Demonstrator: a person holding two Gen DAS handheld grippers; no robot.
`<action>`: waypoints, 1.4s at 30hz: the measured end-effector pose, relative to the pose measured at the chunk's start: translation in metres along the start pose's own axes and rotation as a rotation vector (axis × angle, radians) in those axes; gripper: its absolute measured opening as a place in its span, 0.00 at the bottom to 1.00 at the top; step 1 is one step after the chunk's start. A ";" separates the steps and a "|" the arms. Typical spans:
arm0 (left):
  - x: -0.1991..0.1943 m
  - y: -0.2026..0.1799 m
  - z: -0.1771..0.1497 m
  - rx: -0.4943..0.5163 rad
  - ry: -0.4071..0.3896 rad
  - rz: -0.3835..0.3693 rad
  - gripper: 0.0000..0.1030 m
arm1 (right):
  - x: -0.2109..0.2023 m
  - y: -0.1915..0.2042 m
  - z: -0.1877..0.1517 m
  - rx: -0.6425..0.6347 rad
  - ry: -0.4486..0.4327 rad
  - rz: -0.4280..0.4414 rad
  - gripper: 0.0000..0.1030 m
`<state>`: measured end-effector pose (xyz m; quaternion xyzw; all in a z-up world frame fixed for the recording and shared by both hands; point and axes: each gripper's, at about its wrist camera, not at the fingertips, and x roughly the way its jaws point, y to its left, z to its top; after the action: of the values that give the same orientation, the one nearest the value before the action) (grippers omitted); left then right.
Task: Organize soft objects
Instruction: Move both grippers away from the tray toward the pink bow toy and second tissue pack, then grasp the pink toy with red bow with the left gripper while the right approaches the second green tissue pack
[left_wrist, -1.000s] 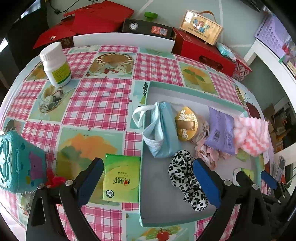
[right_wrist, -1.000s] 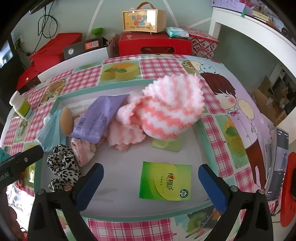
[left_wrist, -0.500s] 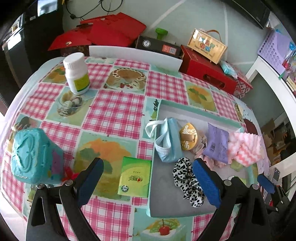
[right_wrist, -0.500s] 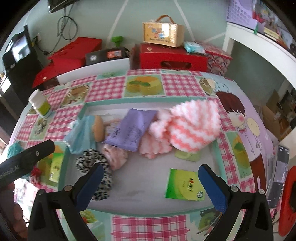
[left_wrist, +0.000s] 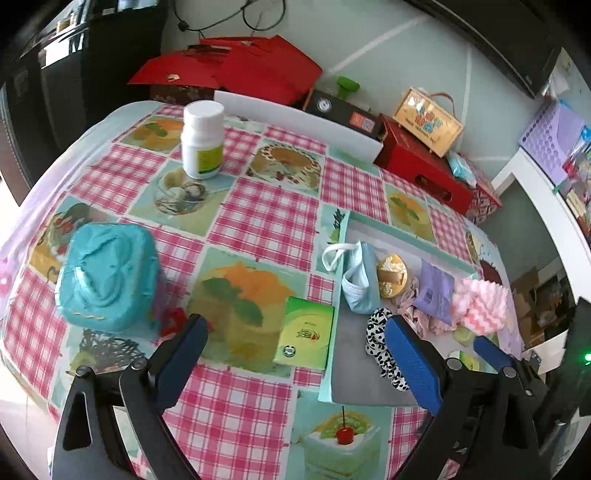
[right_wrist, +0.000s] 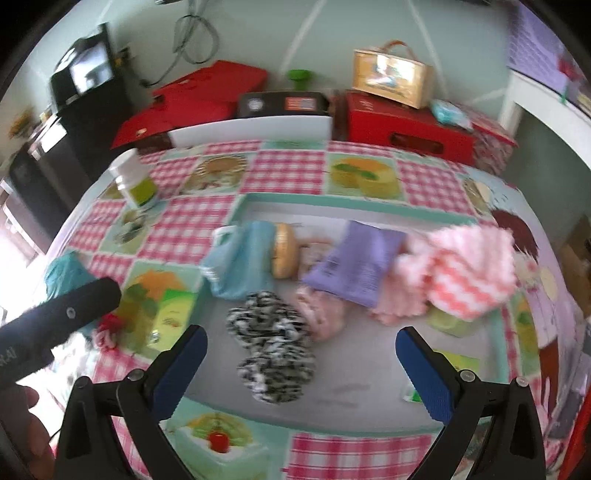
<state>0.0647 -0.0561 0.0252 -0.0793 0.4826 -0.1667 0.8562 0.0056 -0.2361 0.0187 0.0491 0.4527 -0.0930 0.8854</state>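
While both grippers' fingers are spread and hold nothing, the green tissue pack (left_wrist: 304, 338) lies just beside the tray (left_wrist: 334, 291).

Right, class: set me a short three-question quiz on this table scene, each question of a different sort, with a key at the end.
1. True or false: the green tissue pack nearest the left tongs lies inside the tray.
2. Which item lies between the blue face mask and the purple packet? A) the gold round item B) the white bottle C) the leopard scrunchie
3. Fill in: both the left tongs and the right tongs are ____, holding nothing.

Key: 1 false, since it lies on the tablecloth beside the tray; 2 A; 3 open.
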 end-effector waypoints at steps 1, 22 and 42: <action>-0.004 0.004 0.000 -0.007 -0.010 0.002 0.94 | 0.000 0.003 0.000 -0.009 -0.003 0.007 1.00; 0.006 0.084 -0.025 -0.228 0.057 0.059 0.76 | 0.019 0.061 -0.009 -0.131 0.025 0.136 1.00; 0.057 0.101 -0.033 -0.323 0.158 0.042 0.34 | 0.026 0.064 -0.009 -0.163 0.048 0.143 1.00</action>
<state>0.0844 0.0179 -0.0673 -0.1924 0.5705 -0.0747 0.7949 0.0267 -0.1751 -0.0069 0.0111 0.4750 0.0087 0.8798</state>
